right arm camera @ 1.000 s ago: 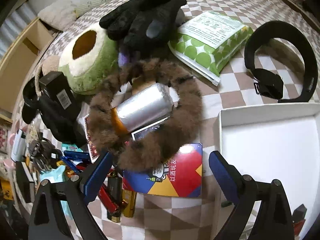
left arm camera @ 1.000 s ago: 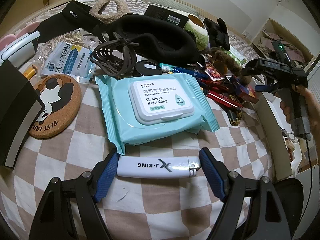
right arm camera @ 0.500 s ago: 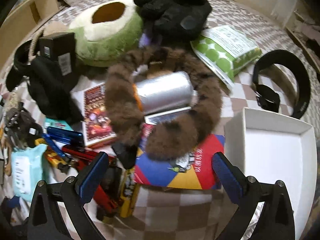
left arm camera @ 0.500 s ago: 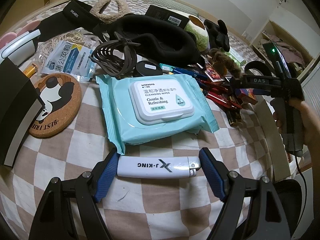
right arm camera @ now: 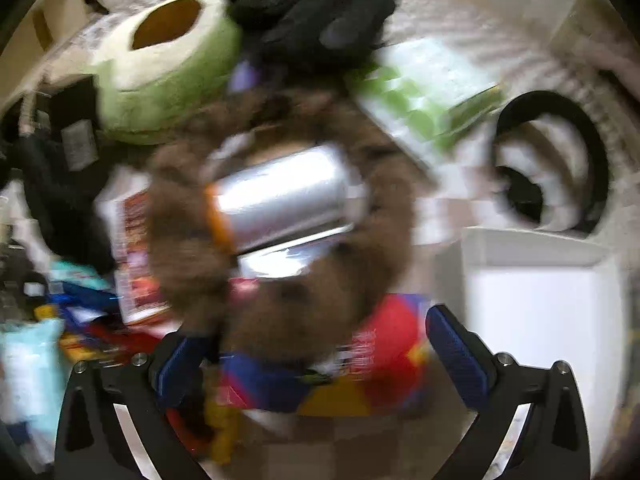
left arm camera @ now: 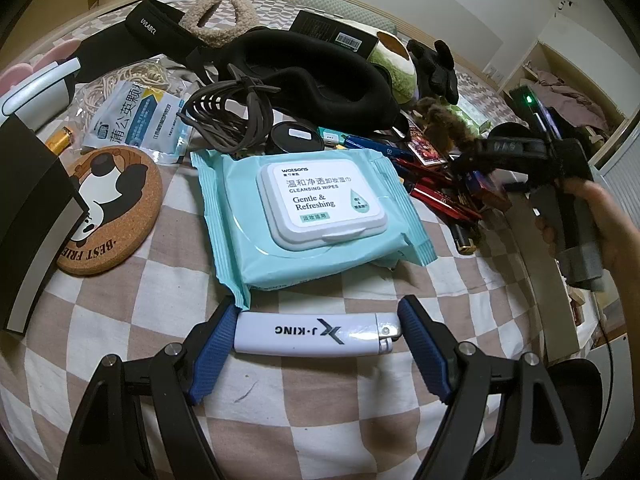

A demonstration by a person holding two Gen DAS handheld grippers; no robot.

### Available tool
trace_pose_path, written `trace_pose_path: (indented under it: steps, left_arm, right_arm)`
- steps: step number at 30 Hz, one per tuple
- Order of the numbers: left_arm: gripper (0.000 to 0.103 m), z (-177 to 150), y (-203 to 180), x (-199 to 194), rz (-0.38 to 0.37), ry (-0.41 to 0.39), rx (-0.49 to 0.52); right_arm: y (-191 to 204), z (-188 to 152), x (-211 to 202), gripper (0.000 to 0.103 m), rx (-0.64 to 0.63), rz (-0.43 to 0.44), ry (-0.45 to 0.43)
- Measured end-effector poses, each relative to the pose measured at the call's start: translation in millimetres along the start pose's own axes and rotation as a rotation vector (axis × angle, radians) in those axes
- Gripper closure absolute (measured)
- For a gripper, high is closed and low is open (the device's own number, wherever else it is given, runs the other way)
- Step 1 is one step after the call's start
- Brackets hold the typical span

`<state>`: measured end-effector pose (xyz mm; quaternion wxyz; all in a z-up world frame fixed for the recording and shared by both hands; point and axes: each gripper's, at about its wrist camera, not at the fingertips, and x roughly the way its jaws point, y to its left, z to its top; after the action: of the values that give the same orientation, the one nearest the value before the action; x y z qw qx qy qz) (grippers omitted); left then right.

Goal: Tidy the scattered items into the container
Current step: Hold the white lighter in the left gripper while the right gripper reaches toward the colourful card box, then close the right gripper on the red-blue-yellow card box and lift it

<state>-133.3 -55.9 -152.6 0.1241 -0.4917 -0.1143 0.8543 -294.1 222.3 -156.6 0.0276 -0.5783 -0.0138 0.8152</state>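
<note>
Lighter [left arm camera: 316, 335], white, lies crosswise on the checkered cloth [left arm camera: 160, 420], near side of the wipes pack [left arm camera: 316, 216], clamped end to end between left gripper [left arm camera: 316, 334] fingers. Right gripper [right arm camera: 324, 354] fingers apart over the brown furry ring [right arm camera: 276, 312]; white container [right arm camera: 536, 312] to its right.

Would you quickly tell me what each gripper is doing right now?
Left gripper: shut on the white J-KING lighter.
Right gripper: open, holding nothing, by the brown furry ring.

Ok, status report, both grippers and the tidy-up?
Left gripper shut on white lighter. Right gripper open, over brown furry scrunchie. White box beside it, nothing blocking.
</note>
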Motion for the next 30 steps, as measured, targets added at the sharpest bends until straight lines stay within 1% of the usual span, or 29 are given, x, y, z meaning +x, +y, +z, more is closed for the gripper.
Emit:
trace_pose_path:
  steps: [7, 9, 10, 13, 18, 24, 27, 30]
  left_arm:
    - [0.022, -1, -2, 0, -0.001, -0.002, 0.008]
    - [0.022, -2, -3, -1, -0.011, -0.002, 0.009]
    - [0.022, -3, -3, -1, -0.016, -0.002, 0.009]
    - [0.022, -5, -3, -3, -0.041, -0.001, -0.005]
    - [0.022, -9, -9, -3, -0.044, -0.002, 0.004]
    - [0.022, -20, -23, -3, -0.045, -0.003, 0.036]
    - [0.023, -28, -32, -2, -0.070, 0.005, 0.054]
    - [0.022, -38, -47, -1, -0.047, 0.007, 0.107]
  right_arm:
    - [-2, -8, 3, 0.000, 0.033, 0.154, 0.078]
    - [1, -15, 0, 0.001, 0.012, 0.160, 0.059]
    - [2, -18, -1, 0.004, 0.006, 0.153, 0.044]
    - [0, -28, -6, 0.005, -0.002, 0.162, -0.011]
    - [-7, -47, -14, 0.005, 0.022, 0.231, -0.037]
    - [-25, -72, -24, 0.005, 0.093, 0.366, -0.037]
    - [-21, -87, -35, 0.005, 0.107, 0.415, -0.033]
    - [-12, -97, -42, 0.005, 0.108, 0.458, -0.015]
